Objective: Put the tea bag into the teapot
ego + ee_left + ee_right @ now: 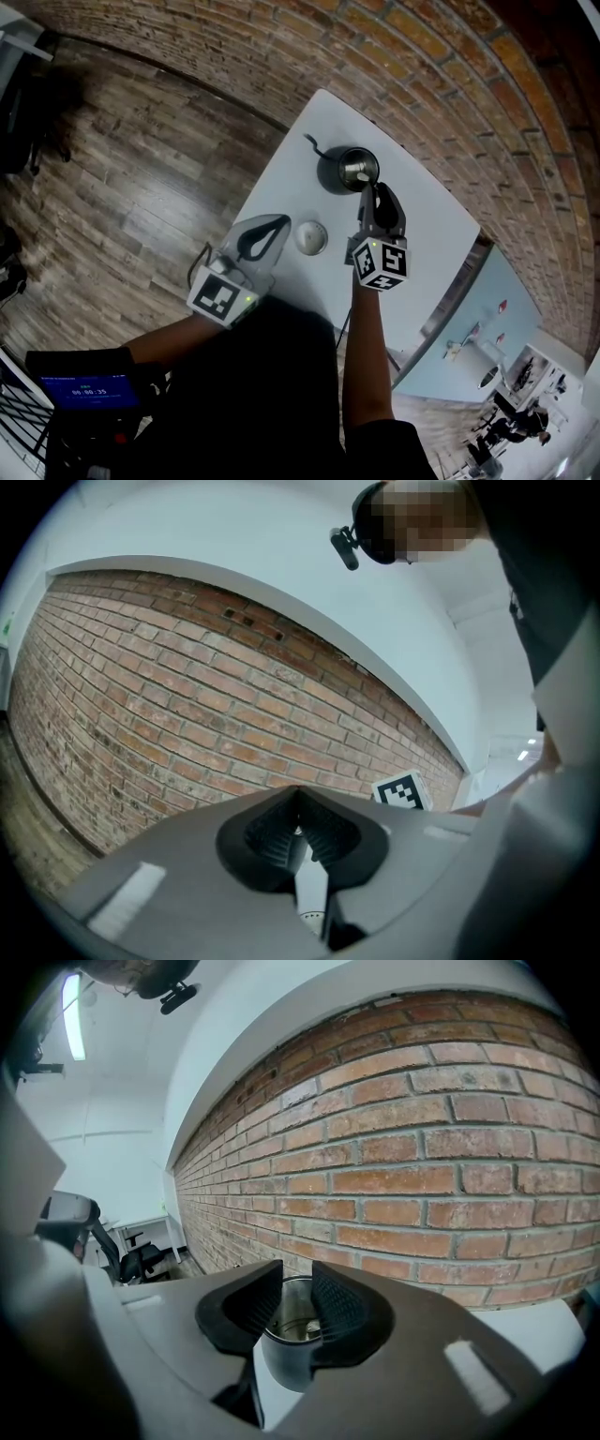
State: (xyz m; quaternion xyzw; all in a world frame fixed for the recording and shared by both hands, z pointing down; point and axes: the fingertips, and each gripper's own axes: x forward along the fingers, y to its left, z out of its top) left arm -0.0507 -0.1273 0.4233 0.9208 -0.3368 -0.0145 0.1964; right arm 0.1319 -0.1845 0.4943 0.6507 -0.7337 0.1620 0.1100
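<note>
We read one thing only: white digits on a small blue screen [84, 391] at the head view's lower left, apparently 00:00:35. The cubes on the left gripper [278, 222] and right gripper [369, 190] bear only black-and-white square patterns.

Cool greys and black on a pale surface, ringed by warm brick and wood.

The flat, pale blue-white surface [281, 202] carries a dark grey, glossy round metal teapot [342, 169] at 12 o'clock and a small white domed lid [311, 236] near its middle. The left gripper [279, 223] and right gripper [367, 193] have grey bodies, black ribbed pads and cubes of black-and-white square markers with small green lights. From 12 to 3 o'clock runs a red-brown brick wall [450, 84] with pale grey mortar lines. At 9 o'clock lies a grey-brown, streaky wood-plank floor [141, 187]. The person's black clothing [253, 394] fills 6 o'clock, and a small screen [84, 389] glows blue at 8 o'clock.
</note>
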